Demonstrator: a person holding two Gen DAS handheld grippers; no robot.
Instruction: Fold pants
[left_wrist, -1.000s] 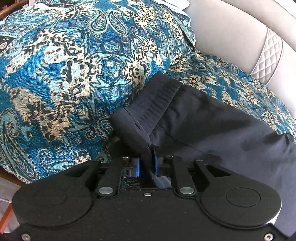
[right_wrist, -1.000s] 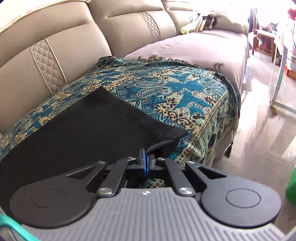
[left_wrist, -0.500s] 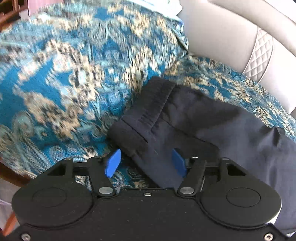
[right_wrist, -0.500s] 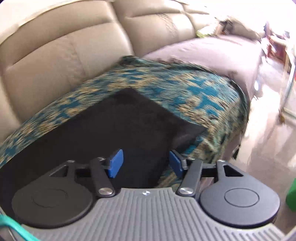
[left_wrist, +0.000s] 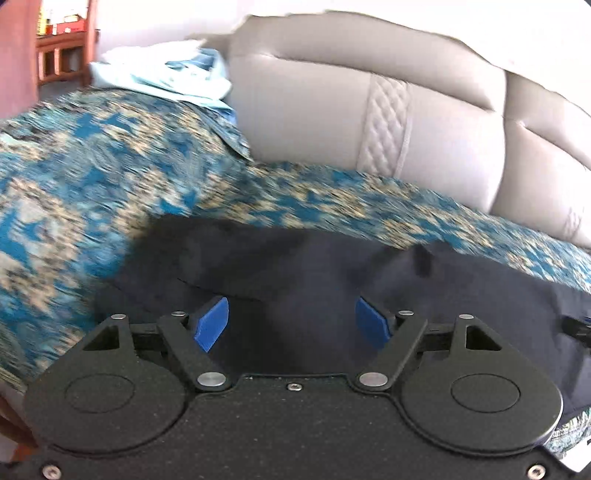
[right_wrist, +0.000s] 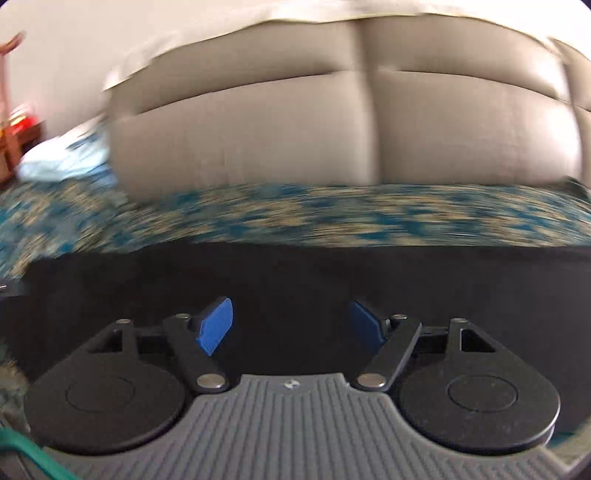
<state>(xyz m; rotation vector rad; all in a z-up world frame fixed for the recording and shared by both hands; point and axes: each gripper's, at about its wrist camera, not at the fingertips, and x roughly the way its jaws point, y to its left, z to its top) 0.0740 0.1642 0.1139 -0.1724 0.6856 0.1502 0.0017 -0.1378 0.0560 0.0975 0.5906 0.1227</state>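
Observation:
The dark navy pants (left_wrist: 295, 266) lie flat on a blue and tan patterned throw (left_wrist: 92, 177) over a beige sofa. In the right wrist view the pants (right_wrist: 314, 280) fill the lower middle as a dark band. My left gripper (left_wrist: 291, 323) is open and empty, its blue pads just above the pants near their waistband end. My right gripper (right_wrist: 291, 325) is open and empty over the pants too. Both views are blurred by motion.
The beige sofa backrest (left_wrist: 388, 122) rises behind the throw, also in the right wrist view (right_wrist: 332, 122). A pale blue cloth (left_wrist: 166, 77) lies at the far left by the armrest. Wooden furniture (left_wrist: 59, 48) stands beyond it.
Both grippers were shut on the pants' edges a second ago. They opened, let the fabric drop, and have since pulled back and swung to face the backrest.

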